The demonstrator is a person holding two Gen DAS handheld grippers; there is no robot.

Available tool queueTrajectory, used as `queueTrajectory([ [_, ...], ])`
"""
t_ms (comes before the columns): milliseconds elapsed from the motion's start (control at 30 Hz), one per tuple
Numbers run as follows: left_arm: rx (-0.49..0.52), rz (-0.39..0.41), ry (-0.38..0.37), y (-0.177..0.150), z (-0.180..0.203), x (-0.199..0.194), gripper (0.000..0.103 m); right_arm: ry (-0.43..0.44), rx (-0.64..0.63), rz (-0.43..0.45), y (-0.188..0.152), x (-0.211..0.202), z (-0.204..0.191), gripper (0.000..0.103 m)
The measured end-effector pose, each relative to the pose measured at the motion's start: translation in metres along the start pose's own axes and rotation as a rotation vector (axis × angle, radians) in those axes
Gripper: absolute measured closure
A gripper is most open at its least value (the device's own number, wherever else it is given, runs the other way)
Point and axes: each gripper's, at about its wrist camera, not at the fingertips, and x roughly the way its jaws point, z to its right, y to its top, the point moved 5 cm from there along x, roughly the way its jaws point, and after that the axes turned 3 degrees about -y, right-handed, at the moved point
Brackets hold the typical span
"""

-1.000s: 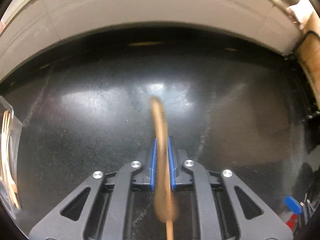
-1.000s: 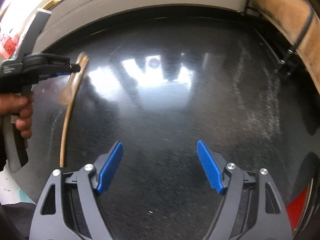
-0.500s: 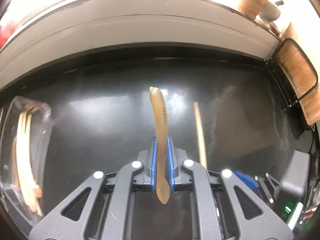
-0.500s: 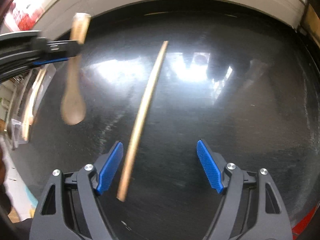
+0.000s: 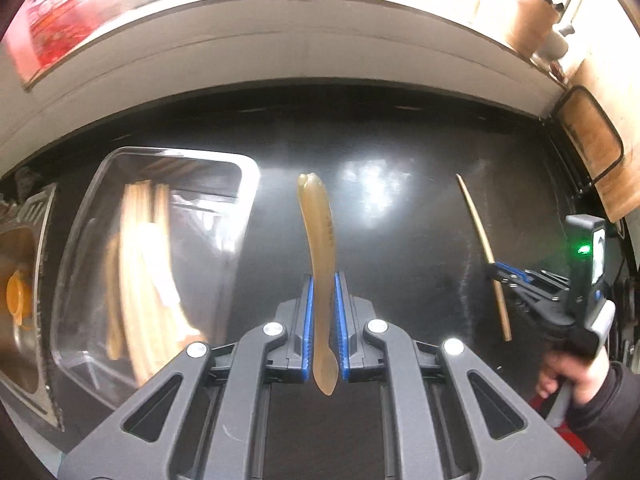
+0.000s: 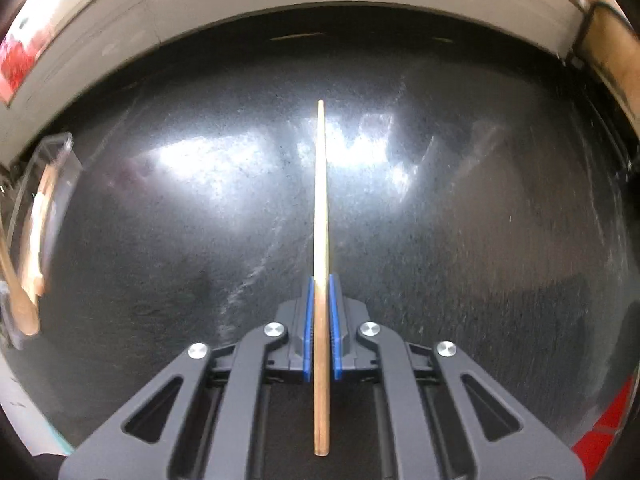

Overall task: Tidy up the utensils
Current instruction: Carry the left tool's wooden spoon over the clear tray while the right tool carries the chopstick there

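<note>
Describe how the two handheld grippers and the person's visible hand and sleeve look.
Left gripper: matte dark grey plastic linkage arms with triangular cut-outs, silver round bolts, ribbed blue pads. Right gripper: the same build; from the left wrist view it carries a dark upright unit with a green light. The hand wears a dark sleeve.

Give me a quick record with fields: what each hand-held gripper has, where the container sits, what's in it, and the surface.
left hand-held gripper: shut on a tan plastic spoon, gripped along its handle, handle end pointing away from the camera
right hand-held gripper: shut on a thin wooden chopstick, gripped nearer its thick end
container: clear plastic box, left of the spoon in the left wrist view
contents: pale utensils, too blurred to sort
surface: glossy black countertop
</note>
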Motion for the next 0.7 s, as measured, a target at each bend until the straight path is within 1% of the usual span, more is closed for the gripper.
queueTrajectory([
  [100,-0.015,0.013,0.02,-0.002,-0.027,-0.013,0.093,0.02,0.012,0.016,0.001,-0.027,-0.016,0.095],
  [200,-0.05,0.022,0.033,-0.005,-0.053,-0.025,0.093,0.079,0.015,0.043,0.006,-0.059,-0.046,0.095],
  [333,-0.088,0.03,0.07,-0.012,-0.082,-0.039,0.093,0.189,-0.022,0.068,0.02,-0.1,-0.105,0.095],
  [433,-0.116,0.039,0.093,-0.015,-0.102,-0.048,0.093,0.27,-0.071,0.074,0.021,-0.129,-0.153,0.095],
  [500,-0.13,0.048,0.1,-0.019,-0.116,-0.049,0.093,0.319,-0.108,0.077,0.025,-0.141,-0.184,0.095],
  [600,-0.148,0.053,0.111,-0.023,-0.131,-0.055,0.093,0.375,-0.137,0.059,0.023,-0.146,-0.217,0.095],
  [633,-0.152,0.053,0.111,-0.024,-0.136,-0.057,0.093,0.391,-0.151,0.054,0.023,-0.148,-0.231,0.095],
  [700,-0.164,0.059,0.111,-0.027,-0.145,-0.059,0.093,0.405,-0.167,0.05,0.022,-0.15,-0.246,0.095],
])
